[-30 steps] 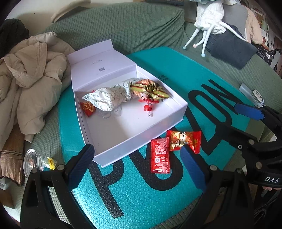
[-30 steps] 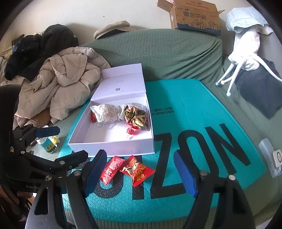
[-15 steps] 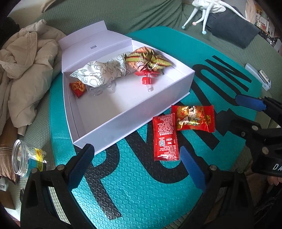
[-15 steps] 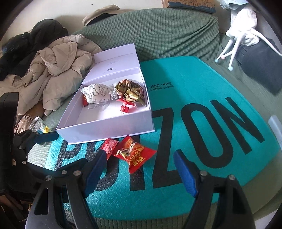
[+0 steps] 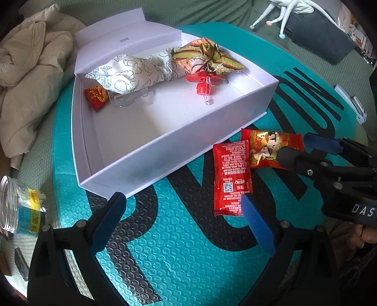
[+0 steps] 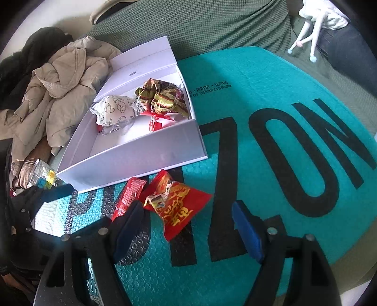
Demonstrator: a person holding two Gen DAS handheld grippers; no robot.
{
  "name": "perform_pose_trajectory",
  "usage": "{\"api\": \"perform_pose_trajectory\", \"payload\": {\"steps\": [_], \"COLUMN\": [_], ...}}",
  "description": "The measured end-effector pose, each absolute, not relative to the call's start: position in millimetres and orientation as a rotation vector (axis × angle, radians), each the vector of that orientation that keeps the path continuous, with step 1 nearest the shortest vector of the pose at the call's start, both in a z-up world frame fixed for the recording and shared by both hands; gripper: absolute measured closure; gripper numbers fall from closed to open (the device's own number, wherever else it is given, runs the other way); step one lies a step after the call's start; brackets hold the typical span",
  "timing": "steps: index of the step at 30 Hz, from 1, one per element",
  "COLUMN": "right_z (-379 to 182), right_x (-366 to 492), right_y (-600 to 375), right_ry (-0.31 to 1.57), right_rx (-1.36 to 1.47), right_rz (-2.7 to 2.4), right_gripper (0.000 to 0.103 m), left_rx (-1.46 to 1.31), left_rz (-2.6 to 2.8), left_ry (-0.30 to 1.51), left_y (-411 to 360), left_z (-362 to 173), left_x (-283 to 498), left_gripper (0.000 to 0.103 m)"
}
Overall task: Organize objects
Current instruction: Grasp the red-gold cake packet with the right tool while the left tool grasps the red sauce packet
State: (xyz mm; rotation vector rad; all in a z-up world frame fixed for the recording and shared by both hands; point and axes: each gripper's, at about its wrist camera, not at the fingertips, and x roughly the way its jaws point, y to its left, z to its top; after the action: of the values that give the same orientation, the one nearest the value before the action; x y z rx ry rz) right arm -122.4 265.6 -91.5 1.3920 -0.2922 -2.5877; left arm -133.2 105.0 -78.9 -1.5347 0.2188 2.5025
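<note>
A red ketchup packet [image 5: 231, 174] and a red snack packet [image 5: 266, 146] lie side by side on the teal mat [image 5: 188, 247], just in front of an open white box [image 5: 165, 150]. My left gripper [image 5: 181, 204] hangs open over the mat, its right fingertip at the ketchup packet's near corner. My right gripper [image 6: 186, 209] is open too, and the snack packet [image 6: 176, 204] lies between its fingertips, untouched by the pads. The ketchup packet [image 6: 128, 197] sits by its left finger. The box [image 6: 141, 162] holds a patterned paper bag, a crumpled gold wrapper and small red pieces.
A glass jar [image 5: 16, 204] lies off the mat's left edge beside a heap of beige clothing [image 5: 30, 70]. A white device [image 5: 358, 106] sits at the right on the green sofa cover. A white plush toy [image 6: 322, 16] and dark cloth lie behind.
Both grippers have come down toward the mat and the two red packets, which now look larger and nearer. The jaws keep the same width. Nothing on the mat has moved.
</note>
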Motion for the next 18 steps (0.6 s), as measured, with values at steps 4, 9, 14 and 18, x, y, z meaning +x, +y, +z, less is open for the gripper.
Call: {"api": "perform_pose_trajectory", "payload": {"steps": [4, 9, 14, 18], "right_z": [-96, -101, -100, -99], "right_x": [-131, -133, -127, -120], "right_y": [262, 258, 259, 268], "right_ry": [-0.304, -0.323, -0.317, -0.339], "right_rx": [1.390, 1.389, 1.391, 1.407], "right_rz": [-2.570, -2.512, -2.516, -2.540], "right_gripper": [0.034, 0.064, 0.067, 0.067], "left_rx": [-1.539, -1.541, -1.512, -1.491], "left_rz": [2.485, 2.453, 2.440, 2.431], "left_ry": [0.217, 0.190, 0.186, 0.212], "left_y": [106, 106, 114, 123], "left_z": [-83, -88, -88, -91], "left_x": [-134, -135, -135, -134], "left_gripper": [0.005, 0.005, 0.005, 0.005]}}
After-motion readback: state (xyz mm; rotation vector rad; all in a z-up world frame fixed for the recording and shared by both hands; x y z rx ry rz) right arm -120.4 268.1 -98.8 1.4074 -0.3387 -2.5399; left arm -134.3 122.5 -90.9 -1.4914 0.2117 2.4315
